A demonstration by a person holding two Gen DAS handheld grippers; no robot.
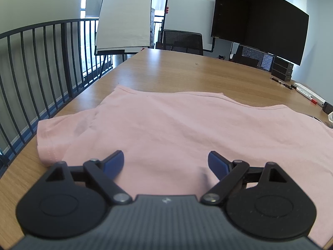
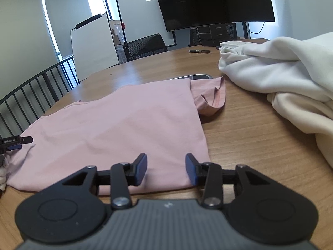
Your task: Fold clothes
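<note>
Pink T-shirt (image 1: 166, 125) lies spread flat on the wooden table (image 1: 187, 70), one short sleeve reaching toward the railing (image 1: 41, 62) side and the other sleeve rumpled near a heap of white cloth (image 2: 281, 73). Above the shirt's near edge, the left gripper (image 1: 165, 163) hangs with its blue pads wide apart and only fabric showing below the gap. Over the shirt's near corner, the right gripper (image 2: 166, 169) has its jaws parted, not as wide, and the pads press on nothing. Pens (image 2: 199, 51) and stacked dark boxes (image 1: 283, 70) sit at the table's far end, below a large dark screen (image 1: 260, 20).
</note>
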